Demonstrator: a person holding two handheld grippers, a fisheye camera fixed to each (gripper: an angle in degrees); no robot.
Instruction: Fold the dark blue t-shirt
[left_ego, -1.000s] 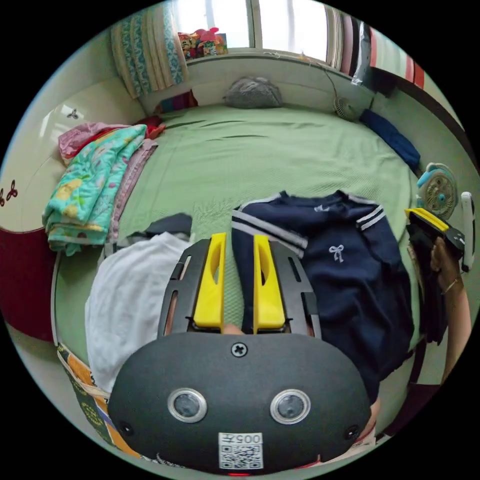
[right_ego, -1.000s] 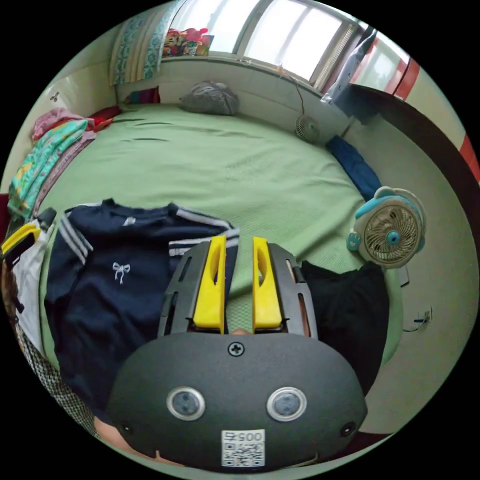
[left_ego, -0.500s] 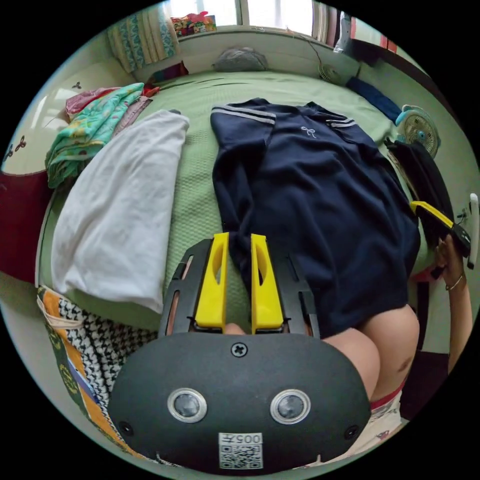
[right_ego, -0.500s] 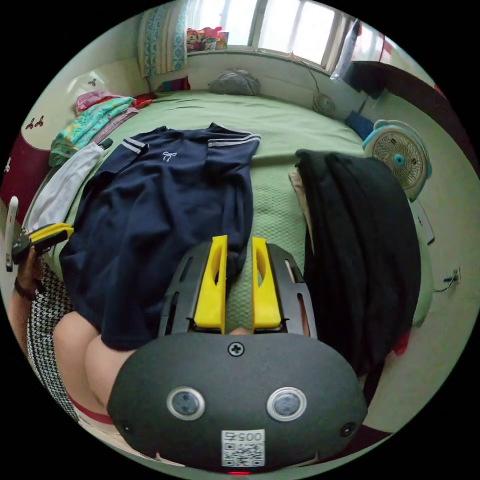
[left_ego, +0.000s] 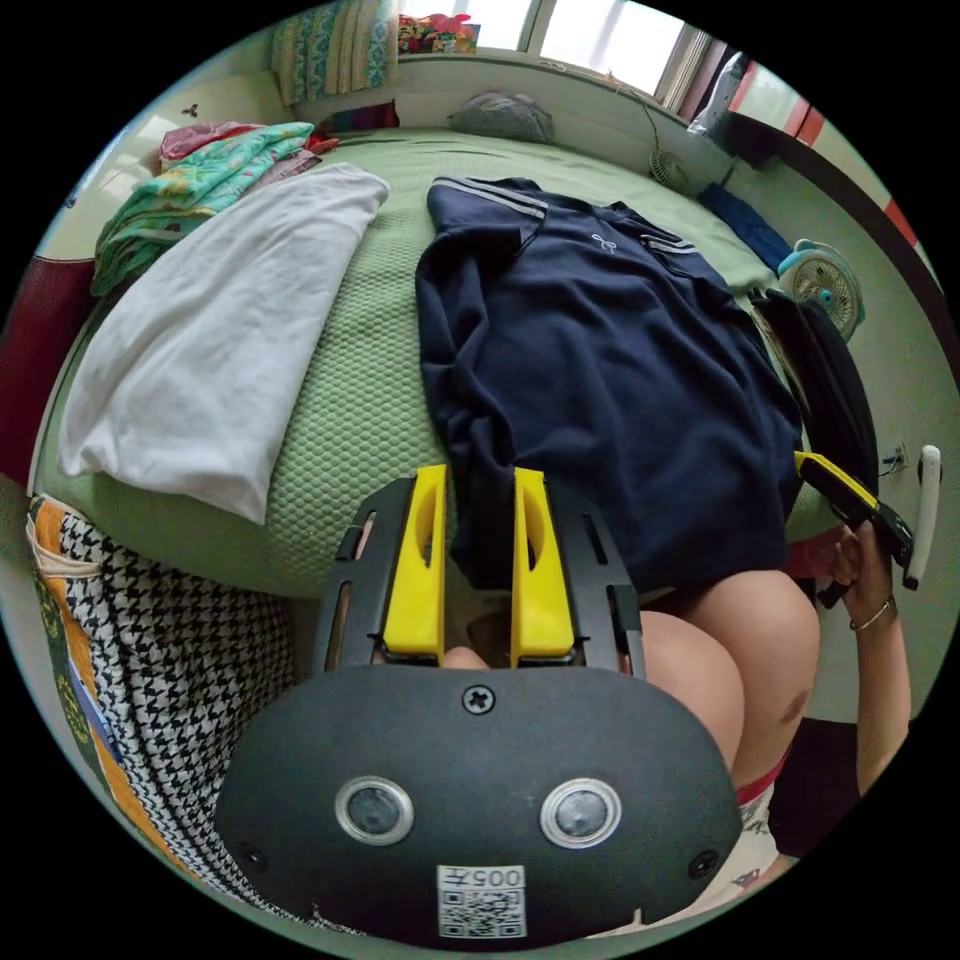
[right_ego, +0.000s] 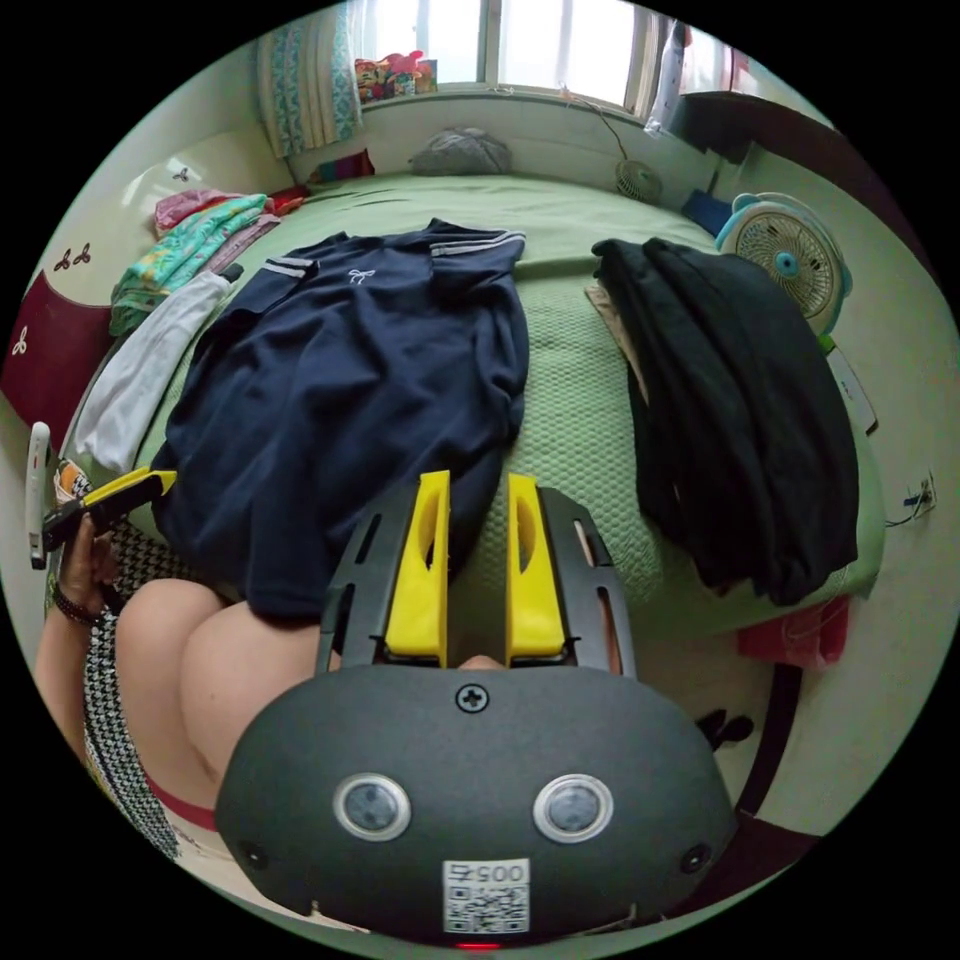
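The dark blue t-shirt lies spread flat, front up, on the green bed, its striped sleeves far from me and its hem hanging over the near edge. My left gripper is open at the hem's left corner, and a strip of that fabric shows between its yellow jaws. In the right gripper view the t-shirt sits left of centre. My right gripper is open at the hem's right corner, cloth against its left jaw. Each gripper also appears hand-held in the other view: right gripper, left gripper.
A white garment lies left of the shirt, and black clothes lie to its right. A small fan, folded colourful bedding and a grey pillow lie further off. The person's knees and a houndstooth cloth are at the bed's near edge.
Both cameras have drawn back from the sleeves to the hem at the bed's near edge. The shirt stays spread out. The jaw gaps look the same.
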